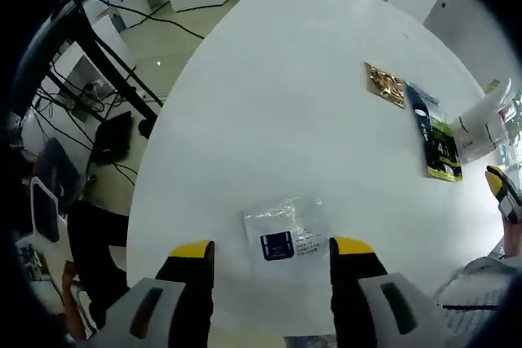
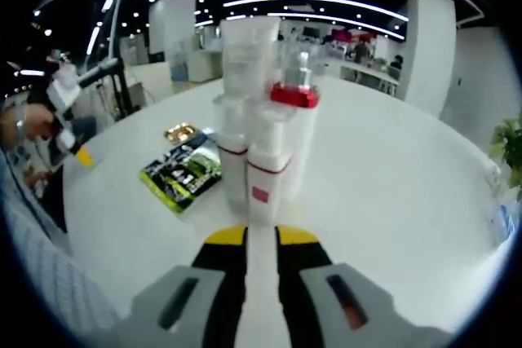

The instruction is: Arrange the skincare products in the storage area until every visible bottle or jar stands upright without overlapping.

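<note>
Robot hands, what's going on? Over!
Left gripper open above clear packet. Right gripper nearly shut, empty, facing upright bottles. Green packet beside them.

Bright, even light falls from the ceiling strip lights [image 2: 326, 2] and spotlights. The white table [image 1: 285, 103] looks washed out, with faint shadows. Fisheye bending warps the edges; the near bottles [image 2: 265, 152] are softly blurred.
</note>
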Demonstrator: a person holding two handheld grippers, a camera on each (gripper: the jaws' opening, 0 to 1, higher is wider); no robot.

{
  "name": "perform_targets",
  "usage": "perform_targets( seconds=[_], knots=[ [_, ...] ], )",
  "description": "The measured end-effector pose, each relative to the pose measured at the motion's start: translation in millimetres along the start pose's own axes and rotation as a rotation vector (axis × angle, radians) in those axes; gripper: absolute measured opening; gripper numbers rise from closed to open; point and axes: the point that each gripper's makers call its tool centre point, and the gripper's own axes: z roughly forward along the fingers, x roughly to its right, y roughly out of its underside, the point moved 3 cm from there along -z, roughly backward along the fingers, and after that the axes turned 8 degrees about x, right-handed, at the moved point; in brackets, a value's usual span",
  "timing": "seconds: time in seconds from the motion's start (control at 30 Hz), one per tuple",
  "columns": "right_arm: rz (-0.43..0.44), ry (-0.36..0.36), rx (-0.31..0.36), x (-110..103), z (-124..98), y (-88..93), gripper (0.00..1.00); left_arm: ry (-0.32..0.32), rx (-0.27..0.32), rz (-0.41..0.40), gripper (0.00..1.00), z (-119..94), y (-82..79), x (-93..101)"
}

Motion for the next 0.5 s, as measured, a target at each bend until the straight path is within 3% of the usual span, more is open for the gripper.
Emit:
perform_targets(
  seconds=[0.13, 0.33, 0.5],
  knots=[
    [0.004, 0.002, -0.002, 0, 0, 1.6, 0.12, 0.022, -0.014, -0.021, 0.61, 0, 0.0, 7.9],
    [-0.001, 0.001, -0.004, 0, 0, 2.4, 0.12, -0.042, -0.046, 0.063, 0.6, 4, 1.9, 14.3],
    [-0.002, 0.0, -0.004, -1, -1, 2.7, 0.12, -0.039, -0.04, 0.043, 0.58, 5, -0.5, 22.0]
  ],
)
